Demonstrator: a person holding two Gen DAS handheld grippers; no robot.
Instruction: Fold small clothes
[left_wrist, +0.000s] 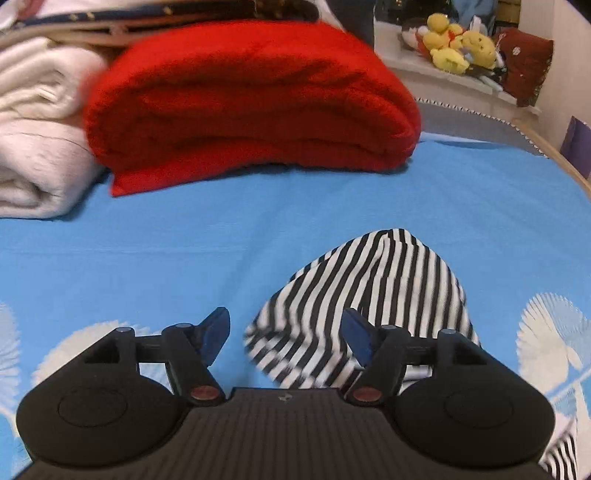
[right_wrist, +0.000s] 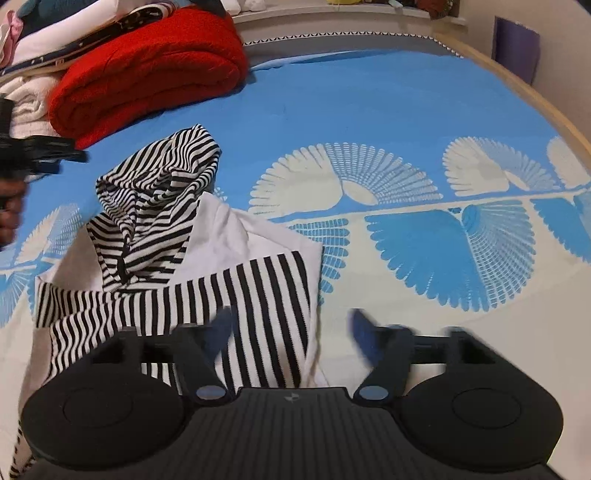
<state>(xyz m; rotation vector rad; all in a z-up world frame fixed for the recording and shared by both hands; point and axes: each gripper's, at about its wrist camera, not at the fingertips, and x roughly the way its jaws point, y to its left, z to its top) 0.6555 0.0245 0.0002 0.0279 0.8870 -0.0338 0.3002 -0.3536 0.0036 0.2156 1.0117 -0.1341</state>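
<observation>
A small black-and-white striped hooded garment (right_wrist: 177, 258) lies crumpled on the blue bedsheet (right_wrist: 369, 110). Its hood points away and a white panel shows at its middle. My right gripper (right_wrist: 290, 332) is open and empty, just above the garment's near right edge, with its left finger over the stripes. In the left wrist view the striped hood (left_wrist: 369, 291) bulges up in front of my left gripper (left_wrist: 284, 336), which is open and empty at the hood's left side. The other gripper shows at the left edge of the right wrist view (right_wrist: 40, 155).
A folded red blanket (left_wrist: 251, 103) and folded white blankets (left_wrist: 33, 129) lie stacked at the far left of the bed. Yellow plush toys (left_wrist: 458, 44) sit on a shelf beyond. The bed's wooden edge (right_wrist: 535, 99) runs along the right.
</observation>
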